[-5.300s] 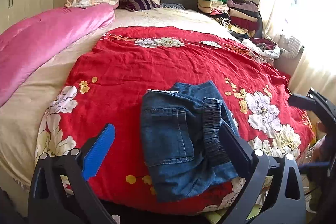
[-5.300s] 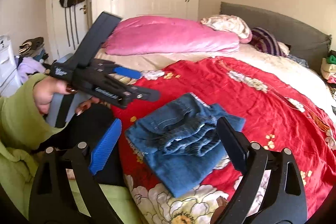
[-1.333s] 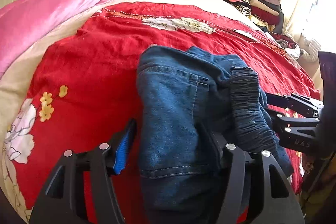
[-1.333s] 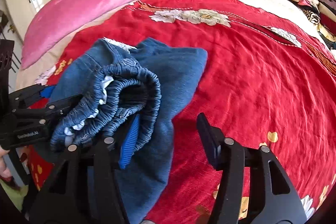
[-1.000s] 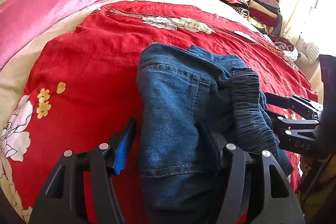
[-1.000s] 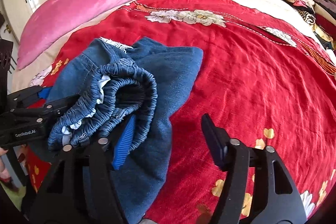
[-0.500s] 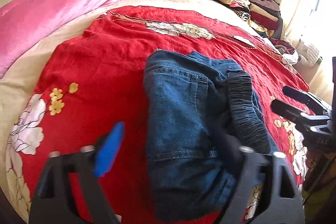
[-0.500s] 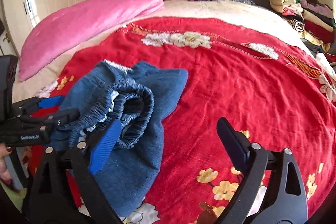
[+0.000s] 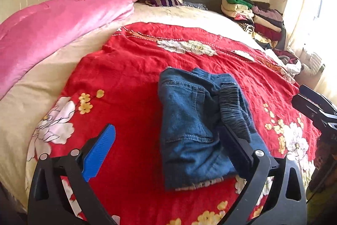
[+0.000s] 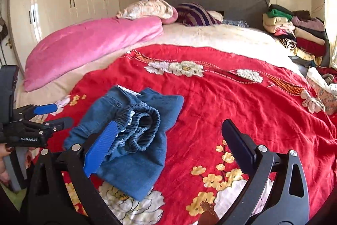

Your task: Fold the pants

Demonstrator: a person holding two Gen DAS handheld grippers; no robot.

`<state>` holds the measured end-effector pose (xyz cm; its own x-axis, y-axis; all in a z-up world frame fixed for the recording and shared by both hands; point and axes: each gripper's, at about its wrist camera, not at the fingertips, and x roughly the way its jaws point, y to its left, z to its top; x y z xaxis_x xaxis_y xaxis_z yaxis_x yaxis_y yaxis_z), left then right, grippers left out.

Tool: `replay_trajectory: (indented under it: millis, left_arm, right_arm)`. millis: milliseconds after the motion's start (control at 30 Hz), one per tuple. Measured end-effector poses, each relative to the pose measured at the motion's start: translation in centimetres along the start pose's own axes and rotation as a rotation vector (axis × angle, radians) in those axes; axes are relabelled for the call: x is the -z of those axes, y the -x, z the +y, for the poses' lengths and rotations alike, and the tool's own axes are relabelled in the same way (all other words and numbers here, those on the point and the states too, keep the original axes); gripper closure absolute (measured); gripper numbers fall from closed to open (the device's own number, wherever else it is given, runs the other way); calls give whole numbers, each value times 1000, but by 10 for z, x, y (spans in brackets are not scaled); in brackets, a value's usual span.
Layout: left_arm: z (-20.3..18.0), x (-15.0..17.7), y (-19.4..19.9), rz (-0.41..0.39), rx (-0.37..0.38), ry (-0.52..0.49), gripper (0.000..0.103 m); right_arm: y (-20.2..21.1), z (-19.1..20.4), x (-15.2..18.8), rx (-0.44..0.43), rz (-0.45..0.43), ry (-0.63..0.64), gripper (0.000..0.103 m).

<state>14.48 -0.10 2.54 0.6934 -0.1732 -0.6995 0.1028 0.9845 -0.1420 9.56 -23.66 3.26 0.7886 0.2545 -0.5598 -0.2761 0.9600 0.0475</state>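
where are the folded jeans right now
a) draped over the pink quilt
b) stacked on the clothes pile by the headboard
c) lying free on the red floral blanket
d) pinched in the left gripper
c: the folded jeans lie on the red floral blanket, with the left gripper and right gripper both open and pulled back, no pad pressing the denim.

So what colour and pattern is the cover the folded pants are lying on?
Red cover with white and yellow flowers; the pants on it are blue denim. Clearest in the right wrist view.
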Motion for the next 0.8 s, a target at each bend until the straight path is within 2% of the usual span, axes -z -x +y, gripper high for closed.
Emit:
replay_trajectory:
  millis: [333,800]
  left_arm:
    - [-8,19,49,-68,5,9,4]
    - [-17,78,97,-126,-49,-26,4]
  right_arm:
    - [63,11,12,35,-112,53,9]
    - [99,28,42,10,-108,80,9]
